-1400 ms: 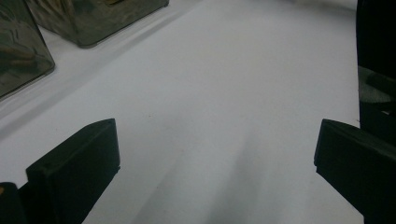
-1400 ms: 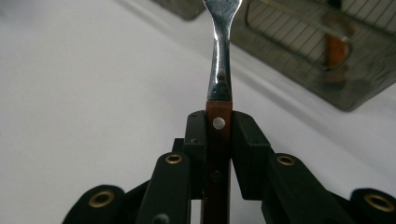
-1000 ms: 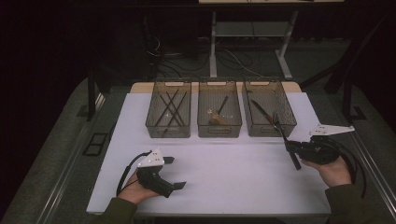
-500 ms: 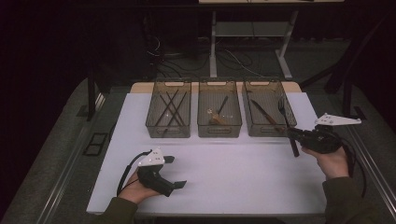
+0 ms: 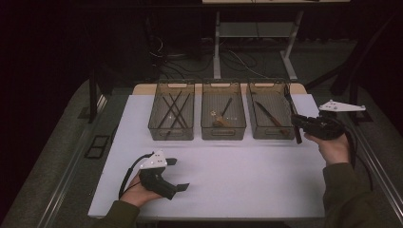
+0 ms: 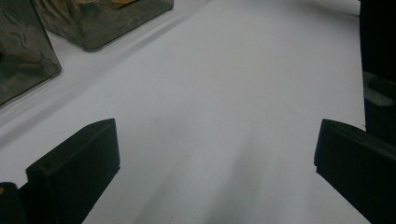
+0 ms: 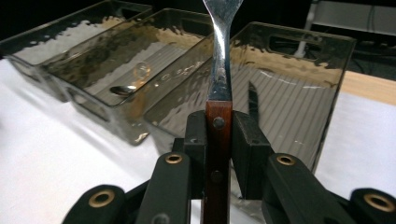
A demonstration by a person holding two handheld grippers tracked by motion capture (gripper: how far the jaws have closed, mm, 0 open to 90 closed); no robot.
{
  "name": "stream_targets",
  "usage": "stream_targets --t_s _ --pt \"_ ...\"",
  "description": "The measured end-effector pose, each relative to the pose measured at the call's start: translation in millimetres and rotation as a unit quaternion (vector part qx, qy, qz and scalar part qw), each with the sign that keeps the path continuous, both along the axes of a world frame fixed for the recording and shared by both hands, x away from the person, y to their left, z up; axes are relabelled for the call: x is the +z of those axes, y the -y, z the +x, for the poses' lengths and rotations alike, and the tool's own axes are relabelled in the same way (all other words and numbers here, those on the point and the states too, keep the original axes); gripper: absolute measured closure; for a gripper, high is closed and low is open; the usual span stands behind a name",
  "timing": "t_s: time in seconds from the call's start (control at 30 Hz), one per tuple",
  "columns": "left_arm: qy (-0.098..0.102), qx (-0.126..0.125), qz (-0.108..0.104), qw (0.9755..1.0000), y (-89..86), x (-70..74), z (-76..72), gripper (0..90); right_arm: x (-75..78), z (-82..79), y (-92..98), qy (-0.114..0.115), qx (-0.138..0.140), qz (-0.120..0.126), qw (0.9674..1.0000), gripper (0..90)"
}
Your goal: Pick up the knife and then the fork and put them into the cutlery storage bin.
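My right gripper is shut on the wooden handle of a fork, held at the right edge of the right bin. In the right gripper view the fork stands upright between the pads of my right gripper, its metal neck rising in front of that bin, where a dark knife lies. My left gripper rests on the white table near the front left, open. Its jaws stand wide apart over bare table in the left gripper view.
Three smoky clear bins stand in a row at the back. The left bin holds several dark sticks. The middle bin holds a spoon. Table legs and cables lie beyond the far edge.
My right gripper has carried the fork up and farther back along the right bin's side. The left gripper has stayed in place.
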State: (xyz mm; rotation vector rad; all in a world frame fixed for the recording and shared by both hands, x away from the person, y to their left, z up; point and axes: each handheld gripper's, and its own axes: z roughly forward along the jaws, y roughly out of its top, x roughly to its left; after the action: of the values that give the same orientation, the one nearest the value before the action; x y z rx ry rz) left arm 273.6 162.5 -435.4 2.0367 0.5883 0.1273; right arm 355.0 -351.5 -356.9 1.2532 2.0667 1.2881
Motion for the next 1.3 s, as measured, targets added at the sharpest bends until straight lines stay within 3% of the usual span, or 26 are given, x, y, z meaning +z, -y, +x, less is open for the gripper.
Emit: stream_targets --t_s 0.37,0.6,0.73,0.87,1.3 --pt "0.003 0.008 -0.005 1.0 0.3 -2.1 5.7 0.0 13.8 40.8 -5.5 0.005 -0.023 -0.011 0.9997 76.6" --pt "0.003 0.01 -0.009 0.9999 -1.1 -1.8 7.5 0.0 9.1 65.7 -8.7 0.007 -0.038 -0.007 0.9992 76.6" --pt "0.003 0.006 -0.007 1.0 0.1 -1.7 5.5 0.0 -1.7 77.7 -10.7 -0.008 -0.045 -0.016 0.9988 76.6" --pt "0.002 0.008 -0.006 1.0 0.4 -1.5 4.9 0.0 -15.3 84.6 -13.1 -0.032 -0.052 -0.049 0.9969 76.6" --pt "0.001 0.002 -0.005 1.0 0.7 -0.7 4.1 0.0 -37.7 90.2 -18.0 -0.096 -0.041 -0.081 0.9912 76.5"
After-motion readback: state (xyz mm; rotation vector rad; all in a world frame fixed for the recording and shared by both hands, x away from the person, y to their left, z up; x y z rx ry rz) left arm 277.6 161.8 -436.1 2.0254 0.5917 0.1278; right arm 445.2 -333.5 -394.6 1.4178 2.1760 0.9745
